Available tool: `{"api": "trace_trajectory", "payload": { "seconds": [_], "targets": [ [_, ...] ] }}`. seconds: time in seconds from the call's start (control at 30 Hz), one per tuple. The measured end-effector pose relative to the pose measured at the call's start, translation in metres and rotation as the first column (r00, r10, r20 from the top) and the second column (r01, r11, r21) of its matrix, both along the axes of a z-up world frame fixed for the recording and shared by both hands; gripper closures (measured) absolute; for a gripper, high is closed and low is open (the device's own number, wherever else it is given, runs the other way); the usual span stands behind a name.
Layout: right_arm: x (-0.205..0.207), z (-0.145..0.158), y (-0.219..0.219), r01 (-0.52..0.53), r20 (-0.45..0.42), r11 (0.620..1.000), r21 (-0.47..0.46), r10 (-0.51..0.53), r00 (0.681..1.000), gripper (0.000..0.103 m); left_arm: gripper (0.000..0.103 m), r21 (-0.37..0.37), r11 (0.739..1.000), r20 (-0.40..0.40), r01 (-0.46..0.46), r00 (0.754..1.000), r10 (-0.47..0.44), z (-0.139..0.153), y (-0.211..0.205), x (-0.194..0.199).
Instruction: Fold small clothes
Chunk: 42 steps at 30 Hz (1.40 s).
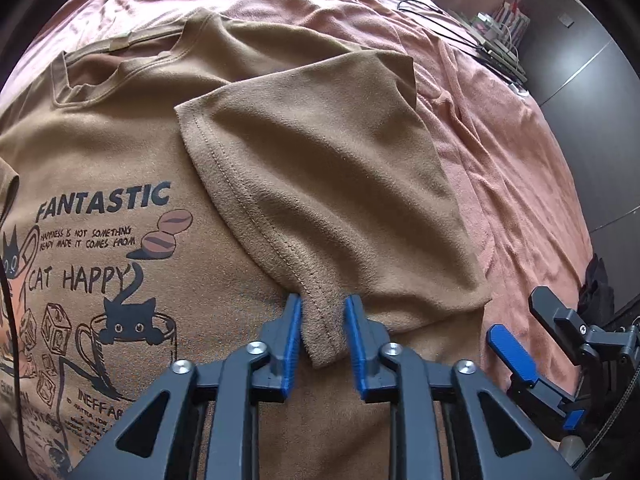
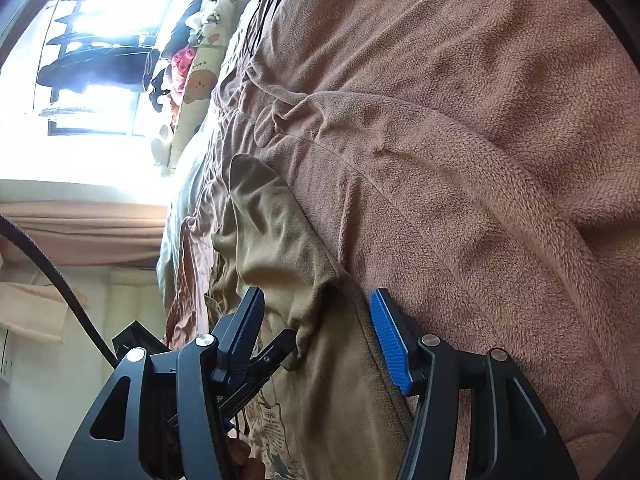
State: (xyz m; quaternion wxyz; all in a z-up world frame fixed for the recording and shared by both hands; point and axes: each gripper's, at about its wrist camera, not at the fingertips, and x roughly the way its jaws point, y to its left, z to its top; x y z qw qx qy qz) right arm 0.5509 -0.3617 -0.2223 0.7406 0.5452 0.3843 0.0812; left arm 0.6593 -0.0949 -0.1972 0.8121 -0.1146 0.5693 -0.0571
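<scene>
shirt [image 1: 120, 184] lying flat on bed blanket [image 1: 500, 140], sleeve [image 1: 320, 184] folded in over shirt front | left hand-held gripper [image 1: 322, 320] standing spread, sleeve hem between jaws, not pinching | right hand-held gripper [image 2: 320, 320] gaping wide at shirt's side edge

The brown cotton T-shirt with a cat-and-coffee-cup print [image 1: 120, 128] reads "FANTASTIC" in dark letters, then "HAPPINESS IS NOT SOMETHING READY MADE IT COMES FROM". Below stands "CAT HAPPY"; the smaller lines are too tiny to read.
</scene>
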Motion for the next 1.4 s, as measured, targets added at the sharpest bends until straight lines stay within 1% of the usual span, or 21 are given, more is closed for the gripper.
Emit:
{"api": "trace_trajectory", "payload": {
  "seconds": [0.03, 0.07, 0.23, 0.3, 0.4, 0.43, 0.5, 0.53, 0.57, 0.63, 0.7, 0.77, 0.83, 0.9, 0.97, 1.03, 1.1, 1.2, 1.3, 1.4],
  "targets": [
    [0.001, 0.000, 0.001, -0.001, -0.001, 1.000, 0.002, 0.001, 1.000, 0.049, 0.097, -0.001, 1.000, 0.003, 0.006, 1.000, -0.006, 0.000, -0.003, -0.001],
    [0.000, 0.000, 0.000, -0.002, -0.001, 1.000, 0.004, 0.002, 1.000, 0.049, 0.097, 0.001, 1.000, 0.005, 0.000, 1.000, 0.000, 0.002, -0.003, -0.002],
    [-0.003, 0.005, -0.004, 0.004, 0.010, 1.000, -0.002, -0.004, 1.000, 0.049, 0.098, -0.010, 1.000, 0.027, 0.003, 1.000, -0.003, 0.019, 0.000, -0.012],
    [-0.003, 0.007, -0.003, 0.005, 0.024, 1.000, -0.002, -0.005, 1.000, 0.049, 0.098, -0.015, 1.000, 0.016, -0.002, 1.000, 0.002, 0.020, 0.004, -0.015],
    [-0.001, 0.011, 0.002, -0.005, 0.059, 1.000, -0.003, 0.005, 0.998, 0.049, 0.096, 0.006, 1.000, -0.039, 0.023, 0.999, -0.022, 0.008, 0.005, -0.014],
    [0.000, 0.014, 0.005, -0.011, 0.079, 1.000, -0.002, 0.011, 0.997, 0.049, 0.092, 0.018, 0.999, -0.057, 0.026, 0.998, -0.025, 0.003, 0.005, -0.013],
    [0.003, 0.017, 0.010, -0.024, 0.113, 1.000, -0.005, 0.025, 0.993, 0.049, 0.089, -0.003, 1.000, -0.042, 0.024, 0.999, -0.025, 0.004, 0.009, -0.013],
    [0.004, 0.018, 0.011, -0.028, 0.135, 1.000, -0.006, 0.029, 0.990, 0.051, 0.084, 0.001, 1.000, -0.034, 0.025, 0.999, -0.025, 0.006, 0.011, -0.014],
    [0.005, 0.020, 0.012, -0.031, 0.157, 0.999, -0.008, 0.032, 0.987, 0.055, 0.077, 0.005, 1.000, -0.022, 0.023, 0.999, -0.023, 0.010, 0.014, -0.013],
    [0.009, 0.020, 0.014, -0.033, 0.183, 0.999, -0.006, 0.033, 0.982, 0.060, 0.069, 0.009, 1.000, 0.012, 0.006, 1.000, -0.006, 0.018, 0.022, -0.011],
    [0.013, 0.015, 0.016, -0.035, 0.195, 0.999, 0.005, 0.033, 0.980, 0.065, 0.069, 0.010, 1.000, 0.033, -0.017, 0.999, 0.017, 0.023, 0.032, -0.006],
    [0.019, 0.007, 0.020, -0.049, 0.185, 0.999, 0.005, 0.047, 0.982, 0.075, 0.069, 0.011, 0.999, 0.046, -0.031, 0.998, 0.031, 0.024, 0.041, 0.000],
    [0.026, -0.001, 0.024, -0.063, 0.170, 0.998, 0.002, 0.062, 0.984, 0.081, 0.069, 0.023, 0.999, 0.044, -0.036, 0.998, 0.035, 0.023, 0.046, 0.009],
    [0.027, -0.003, 0.023, -0.053, 0.159, 0.999, -0.008, 0.053, 0.986, 0.082, 0.069, -0.001, 0.999, 0.027, -0.046, 0.999, 0.046, 0.023, 0.050, 0.012],
    [0.027, 0.002, 0.021, -0.043, 0.154, 0.998, -0.035, 0.048, 0.987, 0.082, 0.068, -0.052, 0.998, 0.029, -0.043, 0.999, 0.044, 0.028, 0.052, 0.008],
    [0.025, 0.010, 0.018, -0.031, 0.172, 0.999, -0.045, 0.038, 0.984, 0.082, 0.065, -0.086, 0.996, 0.022, -0.010, 1.000, 0.012, 0.029, 0.048, 0.002],
    [0.021, 0.017, 0.020, -0.029, 0.200, 0.999, -0.041, 0.036, 0.979, 0.082, 0.065, -0.101, 0.995, 0.008, 0.007, 1.000, -0.006, 0.025, 0.046, -0.005],
    [0.024, 0.014, 0.029, -0.047, 0.214, 0.999, -0.019, 0.050, 0.975, 0.082, 0.065, -0.052, 0.999, 0.030, 0.002, 1.000, 0.000, 0.024, 0.046, -0.004],
    [0.032, 0.000, 0.034, -0.052, 0.191, 0.999, -0.008, 0.052, 0.980, 0.082, 0.065, -0.048, 0.999, 0.045, -0.025, 0.999, 0.027, 0.022, 0.054, 0.006],
    [0.038, -0.008, 0.032, -0.042, 0.159, 0.999, -0.033, 0.047, 0.986, 0.082, 0.065, 0.006, 0.999, 0.062, -0.046, 0.997, 0.045, 0.020, 0.060, 0.018]
  ]
}}
